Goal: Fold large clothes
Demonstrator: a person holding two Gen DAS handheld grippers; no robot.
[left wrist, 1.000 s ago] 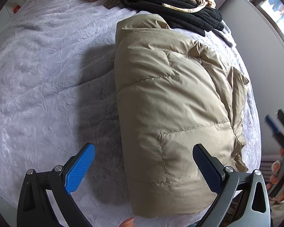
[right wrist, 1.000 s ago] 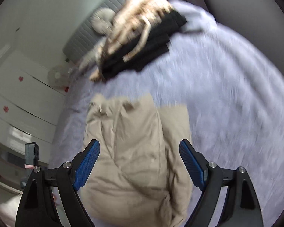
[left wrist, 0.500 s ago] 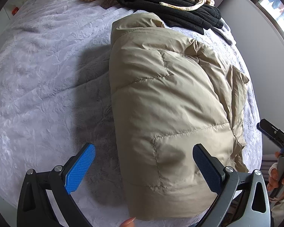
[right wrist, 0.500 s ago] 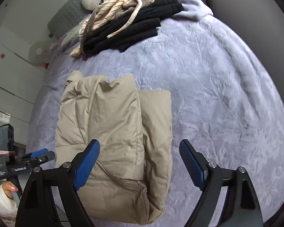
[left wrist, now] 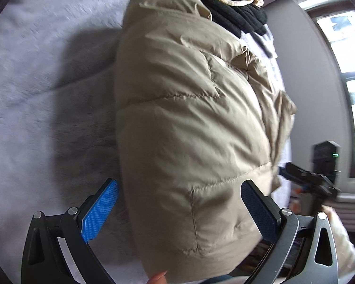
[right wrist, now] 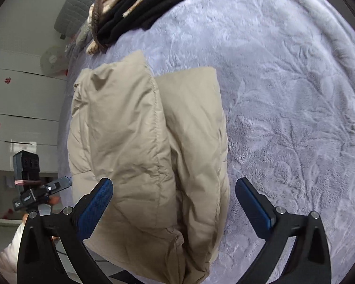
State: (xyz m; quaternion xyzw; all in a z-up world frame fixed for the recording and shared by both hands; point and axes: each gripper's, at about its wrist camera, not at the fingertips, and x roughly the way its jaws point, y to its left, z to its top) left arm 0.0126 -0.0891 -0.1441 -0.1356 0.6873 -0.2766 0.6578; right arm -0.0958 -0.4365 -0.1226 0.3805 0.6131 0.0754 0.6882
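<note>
Bedspread [right wrist: 284, 94] carries folded tan jacket [right wrist: 142, 153], frame centre. Left gripper [left wrist: 177, 209] released, pads spread either side of jacket's near edge. Right gripper [right wrist: 174, 207] opening, jacket between pads, ungripped. Black clothes [right wrist: 144, 7] piled upper left.

A bedroom in a home. A wide bed [right wrist: 284, 94] fills both views, covered by a pale lilac plush blanket embossed with a leaf pattern; a grey quilted headboard [right wrist: 71, 11] stands at its far end. Clothing lies on the bed: a folded beige padded jacket [right wrist: 142, 142] and a pile of black and cream garments [right wrist: 139, 4]. White cupboard fronts [right wrist: 23, 99] line one wall; a window [left wrist: 350, 75] lights the other.
</note>
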